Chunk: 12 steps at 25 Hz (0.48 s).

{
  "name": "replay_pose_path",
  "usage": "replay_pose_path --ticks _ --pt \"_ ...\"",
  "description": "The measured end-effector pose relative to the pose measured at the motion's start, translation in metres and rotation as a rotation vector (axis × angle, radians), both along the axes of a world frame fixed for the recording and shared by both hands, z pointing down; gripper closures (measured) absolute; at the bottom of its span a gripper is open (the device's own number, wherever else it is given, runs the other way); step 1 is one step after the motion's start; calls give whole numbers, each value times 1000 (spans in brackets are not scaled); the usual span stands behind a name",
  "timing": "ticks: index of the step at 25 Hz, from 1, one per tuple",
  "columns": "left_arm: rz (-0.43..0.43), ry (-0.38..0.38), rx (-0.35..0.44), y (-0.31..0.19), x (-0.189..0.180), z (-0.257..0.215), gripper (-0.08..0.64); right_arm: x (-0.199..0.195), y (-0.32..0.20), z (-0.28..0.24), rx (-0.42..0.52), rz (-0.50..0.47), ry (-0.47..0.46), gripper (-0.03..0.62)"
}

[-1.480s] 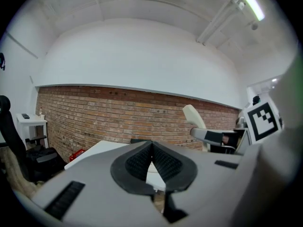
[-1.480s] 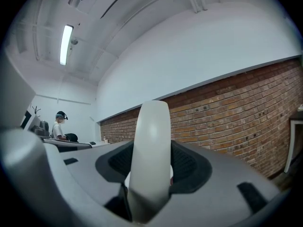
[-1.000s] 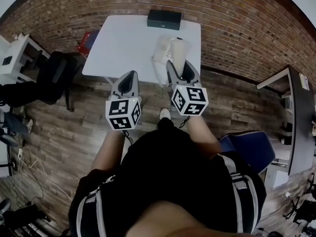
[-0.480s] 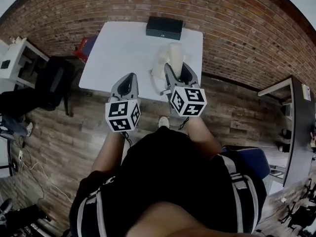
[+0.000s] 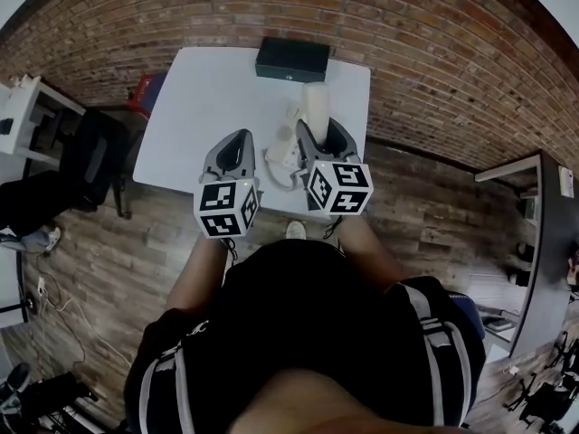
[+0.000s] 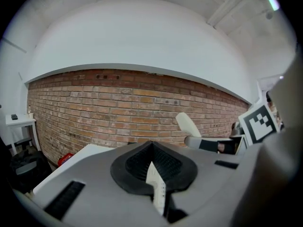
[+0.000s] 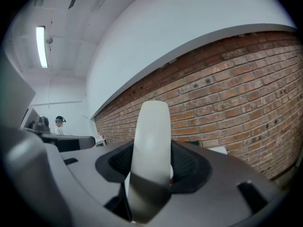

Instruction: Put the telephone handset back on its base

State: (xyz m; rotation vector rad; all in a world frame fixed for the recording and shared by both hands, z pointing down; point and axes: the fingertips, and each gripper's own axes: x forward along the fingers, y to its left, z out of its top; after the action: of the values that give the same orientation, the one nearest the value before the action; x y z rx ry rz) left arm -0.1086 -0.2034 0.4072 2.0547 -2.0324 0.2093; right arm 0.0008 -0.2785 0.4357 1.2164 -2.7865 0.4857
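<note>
My right gripper (image 5: pixel 318 136) is shut on the cream telephone handset (image 5: pixel 317 105), which sticks up and forward out of its jaws (image 7: pixel 151 141). The white phone base (image 5: pixel 284 145) sits on the white table (image 5: pixel 208 98) near the front edge, between the two grippers, and its cord (image 5: pixel 279 177) trails toward me. To the left of the base, my left gripper (image 5: pixel 237 145) hovers over the table's near edge with its jaws together and nothing held. In the left gripper view, the handset (image 6: pixel 188 124) and the right gripper (image 6: pixel 215 144) show at the right.
A black box (image 5: pixel 291 59) lies at the table's far edge against the brick wall (image 5: pixel 434 52). A dark chair (image 5: pixel 95 152) and a red object (image 5: pixel 145 89) stand to the left of the table. Another desk (image 5: pixel 543 206) is at the right.
Both grippers have moved forward from over the floor to over the table's near edge, and the table now appears closer. The handset stays in the right gripper.
</note>
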Motion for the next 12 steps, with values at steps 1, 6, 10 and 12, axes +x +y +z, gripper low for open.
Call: replay_pose_path --ticks 1,6,10,12 --pt "0 -1 -3 -8 1 1 558 -1 -7 3 -8 -4 2 388" --pt "-10 4 -17 -37 -5 6 558 -12 -33 13 -35 -29 15 388" --pt "-5 10 -27 -51 -12 11 558 -17 -46 18 -47 -25 24 388" --pt "9 13 -31 -58 -16 14 558 -19 -52 22 -69 -7 25 388"
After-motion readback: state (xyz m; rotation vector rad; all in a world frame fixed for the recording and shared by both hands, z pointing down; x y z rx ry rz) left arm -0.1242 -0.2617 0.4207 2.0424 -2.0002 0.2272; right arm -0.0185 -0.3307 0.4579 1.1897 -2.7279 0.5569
